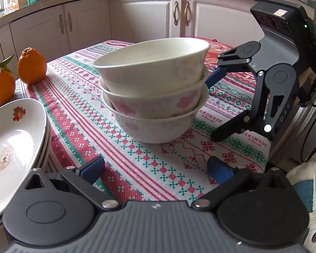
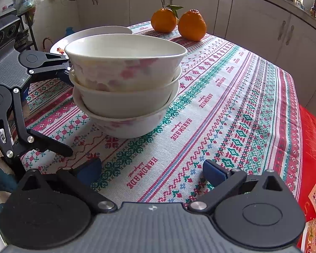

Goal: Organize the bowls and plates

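Three white bowls with pink flowers stand nested in a stack [image 1: 153, 97] on the patterned tablecloth; the stack also shows in the right wrist view [image 2: 126, 84]. The top bowl sits tilted. A stack of white plates [image 1: 14, 143] with a fruit print lies at the left; in the right wrist view the plates [image 2: 90, 33] lie behind the bowls. My left gripper [image 1: 155, 170] is open and empty, a little in front of the bowls. My right gripper [image 2: 151, 170] is open and empty; from the left wrist view the right gripper [image 1: 212, 107] stands just right of the bowl stack.
Two oranges [image 1: 16, 73] sit at the table's far left corner; they also show in the right wrist view [image 2: 179, 22]. A red package [image 2: 313, 168] lies at the table's right end. Kitchen cabinets [image 1: 137, 14] run behind the table.
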### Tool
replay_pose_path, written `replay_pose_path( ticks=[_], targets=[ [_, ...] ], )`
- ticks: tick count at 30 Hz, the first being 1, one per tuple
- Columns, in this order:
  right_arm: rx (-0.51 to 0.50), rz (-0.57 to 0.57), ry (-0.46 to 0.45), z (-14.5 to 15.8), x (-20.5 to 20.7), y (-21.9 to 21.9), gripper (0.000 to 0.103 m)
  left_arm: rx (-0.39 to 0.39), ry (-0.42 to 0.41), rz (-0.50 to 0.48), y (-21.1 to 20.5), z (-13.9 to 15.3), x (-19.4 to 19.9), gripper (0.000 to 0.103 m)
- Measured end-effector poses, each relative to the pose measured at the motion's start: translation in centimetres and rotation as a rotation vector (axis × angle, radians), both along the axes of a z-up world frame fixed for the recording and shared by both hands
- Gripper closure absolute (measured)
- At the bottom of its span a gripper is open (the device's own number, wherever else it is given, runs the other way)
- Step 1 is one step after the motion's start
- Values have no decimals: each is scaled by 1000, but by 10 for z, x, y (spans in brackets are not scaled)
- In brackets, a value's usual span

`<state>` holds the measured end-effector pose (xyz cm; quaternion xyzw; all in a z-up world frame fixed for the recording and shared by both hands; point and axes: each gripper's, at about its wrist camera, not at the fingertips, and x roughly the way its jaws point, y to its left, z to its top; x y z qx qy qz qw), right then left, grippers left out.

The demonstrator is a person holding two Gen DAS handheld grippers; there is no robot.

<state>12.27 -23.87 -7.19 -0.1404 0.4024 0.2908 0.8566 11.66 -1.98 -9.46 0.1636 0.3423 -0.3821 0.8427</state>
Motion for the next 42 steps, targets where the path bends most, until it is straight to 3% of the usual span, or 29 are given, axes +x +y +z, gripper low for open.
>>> replay_pose_path(
  ticks=[5,10,17,22,29,42],
  targets=[
    [-40,101,-56,10,-3,4,0,61,-72,-104,-8,11,-2,2],
    [-60,228,-105,23,8,12,0,47,-54,-168,-7,23,16,2],
    [-70,369,-105,28,25,22,1,68,-30,-258,-7,28,40,15],
    [-51,402,-93,32,33,26,4,38,37,-307,-6,29,56,19],
    [-63,431,-65,32,41,31,11,30,57,-362,-9,29,65,20],
    [-44,424,-22,29,45,30,13,25,99,-399,-7,29,76,20]
  ],
)
